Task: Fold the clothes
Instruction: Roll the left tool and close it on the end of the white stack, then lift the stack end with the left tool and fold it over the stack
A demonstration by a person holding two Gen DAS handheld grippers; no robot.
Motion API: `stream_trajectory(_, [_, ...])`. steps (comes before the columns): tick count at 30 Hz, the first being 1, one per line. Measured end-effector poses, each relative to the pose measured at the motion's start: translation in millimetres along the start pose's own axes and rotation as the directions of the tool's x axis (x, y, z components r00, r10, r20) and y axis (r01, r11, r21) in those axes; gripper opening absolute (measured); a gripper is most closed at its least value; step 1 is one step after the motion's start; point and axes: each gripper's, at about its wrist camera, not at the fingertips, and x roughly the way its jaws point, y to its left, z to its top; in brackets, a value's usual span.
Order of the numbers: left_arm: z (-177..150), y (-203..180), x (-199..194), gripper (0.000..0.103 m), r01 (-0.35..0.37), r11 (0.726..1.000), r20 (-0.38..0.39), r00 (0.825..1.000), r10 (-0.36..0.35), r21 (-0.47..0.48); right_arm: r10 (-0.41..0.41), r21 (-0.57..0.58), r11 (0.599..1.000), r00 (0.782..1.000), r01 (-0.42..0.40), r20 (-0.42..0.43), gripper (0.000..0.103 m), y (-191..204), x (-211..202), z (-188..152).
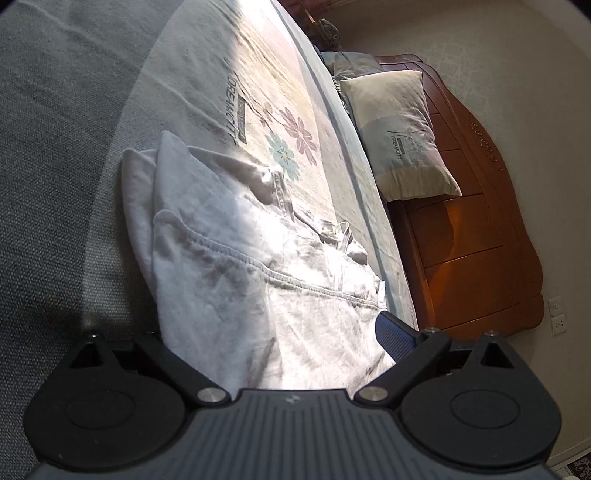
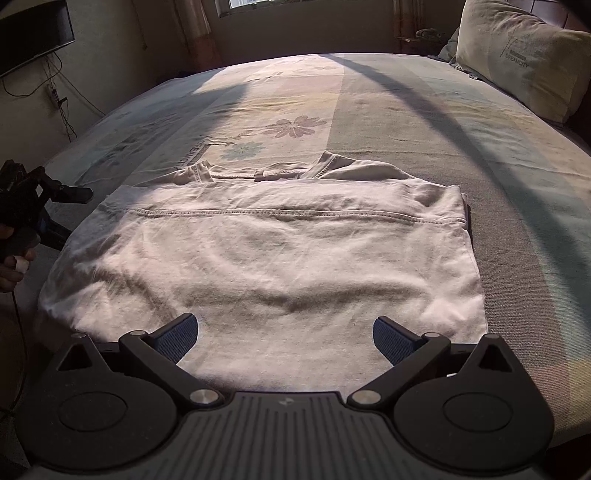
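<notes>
A white T-shirt [image 2: 258, 254] lies folded flat on the bed, its neckline [image 2: 280, 171] at the far side. My right gripper [image 2: 286, 338] is open at the shirt's near edge, and both blue pads [image 2: 391, 339] rest over the cloth. My left gripper [image 2: 51, 210], held by a hand, is at the shirt's left edge with its fingers apart. In the left wrist view, which is rolled on its side, the shirt [image 1: 240, 266] fills the gap of the open left gripper [image 1: 277, 332]. One blue pad [image 1: 395, 334] shows there, and cloth hides the other.
The bed carries a floral sheet [image 2: 295, 125] with sunlight and shadow bands across it. A pillow [image 2: 524, 55] leans at the back right against a wooden headboard [image 1: 480, 229]. On the left wall are a dark screen [image 2: 33, 33] and cables [image 2: 59, 107].
</notes>
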Motion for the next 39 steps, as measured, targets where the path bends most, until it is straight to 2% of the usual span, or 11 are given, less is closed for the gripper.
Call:
stream_trajectory(3, [-3.9, -0.6, -3.3, 0.093, -0.011, 1.0, -0.011, 1.0, 0.011, 0.023, -0.002, -0.01, 1.0, 1.0, 0.002, 0.005, 0.103, 1.0, -2.4, -1.8])
stream_trajectory(6, [-5.3, 2.9, -9.0, 0.075, -0.043, 0.998, -0.023, 0.999, 0.044, 0.042, -0.013, 0.01, 1.0, 1.0, 0.013, 0.006, 0.103, -4.0, -3.4, -2.8])
stream_trajectory(8, [-5.6, -1.4, -10.1, 0.051, -0.097, 0.989, -0.037, 0.994, 0.101, 0.107, -0.018, 0.03, 0.999, 1.0, 0.018, 0.004, 0.103, -8.0, -2.6, -3.2])
stream_trajectory(9, [-5.5, -6.2, -9.7, 0.042, -0.154, 0.978, -0.04, 0.986, 0.161, 0.141, -0.021, 0.036, 0.999, 1.0, 0.021, 0.001, 0.103, -9.4, -1.9, -3.3])
stream_trajectory(11, [-2.7, -6.5, -9.1, 0.014, -0.226, 0.966, -0.044, 0.971, 0.233, 0.122, -0.038, 0.037, 0.999, 0.999, 0.039, -0.006, 0.103, -9.9, 0.8, -3.3])
stream_trajectory(15, [-6.0, -13.5, -8.3, 0.013, -0.312, 0.943, -0.028, 0.948, 0.317, 0.117, -0.002, 0.033, 0.999, 1.0, 0.002, 0.003, 0.103, -6.1, 2.6, 1.3])
stream_trajectory(19, [-12.4, -24.8, -5.5, 0.013, -0.371, 0.917, 0.004, 0.927, 0.375, 0.148, 0.106, 0.033, 0.994, 0.994, -0.107, 0.039, 0.103, 2.8, 5.4, 18.8])
stream_trajectory(24, [-15.0, -29.9, -4.0, 0.014, -0.393, 0.902, 0.022, 0.918, 0.396, 0.179, 0.277, 0.125, 0.95, 0.957, -0.286, 0.09, 0.103, 13.6, 28.2, 51.7])
stream_trajectory(27, [-15.1, -30.3, -3.2, 0.014, -0.396, 0.899, 0.026, 0.917, 0.399, 0.187, 0.333, 0.158, 0.925, 0.938, -0.345, 0.099, 0.103, 26.0, 49.1, 69.4])
stream_trajectory(35, [-14.0, -23.7, -5.2, 0.014, -0.363, 0.918, 0.021, 0.931, 0.365, 0.158, 0.309, 0.207, 0.928, 0.95, -0.309, 0.032, 0.103, 48.6, 112.3, 85.7])
stream_trajectory(39, [-15.8, -22.5, -6.6, 0.014, -0.355, 0.922, 0.03, 0.934, 0.355, 0.157, 0.252, 0.192, 0.947, 0.967, -0.256, 0.049, 0.103, 48.5, 134.5, 95.1])
